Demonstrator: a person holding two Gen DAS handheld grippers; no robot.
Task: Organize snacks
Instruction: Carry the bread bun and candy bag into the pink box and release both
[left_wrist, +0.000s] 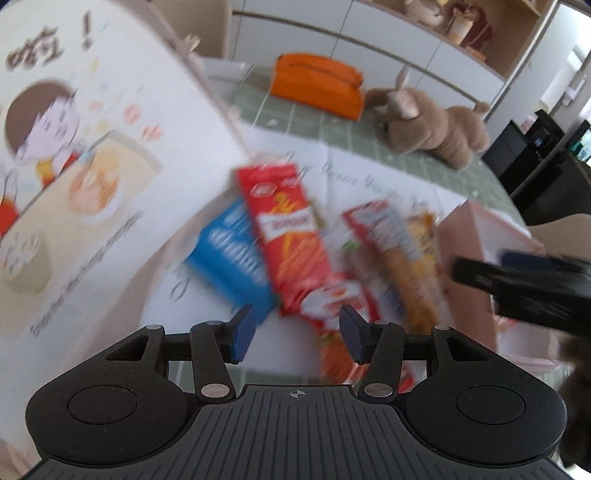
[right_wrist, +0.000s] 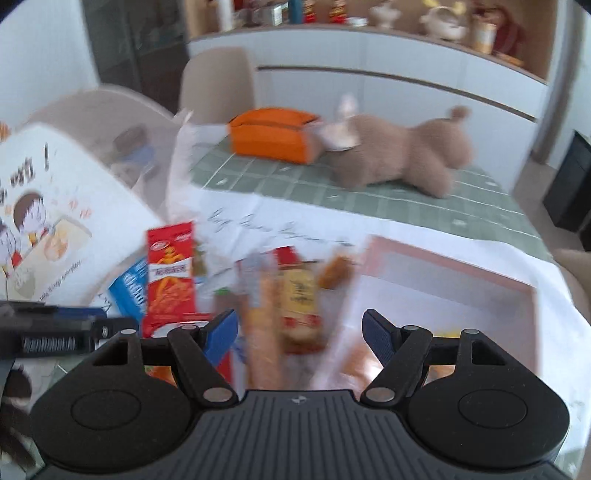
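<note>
Centre of both views: snack packs lie heaped on the white cloth (left_wrist: 369, 173), all blurred.
My left gripper (left_wrist: 297, 334): jaws apart, nothing between the blue pads, poised over the lower end of the red pack (left_wrist: 286, 229).
My right gripper (right_wrist: 299, 332): jaws wide, pressing on nothing; a long orange-tan pack (right_wrist: 260, 332) runs up between them, and I cannot tell if it touches a pad.
Blue pack (left_wrist: 231, 258): left of the red pack, partly under it.
Yellow pack (right_wrist: 299, 295): just right of the orange-tan one.
Pink box (right_wrist: 454, 280): right of the heap, open side up.
White cartoon bag (left_wrist: 92, 155): fills my left view's upper left.
Far table: orange pouch (right_wrist: 273, 136) beside a plush rabbit (right_wrist: 399, 155).
</note>
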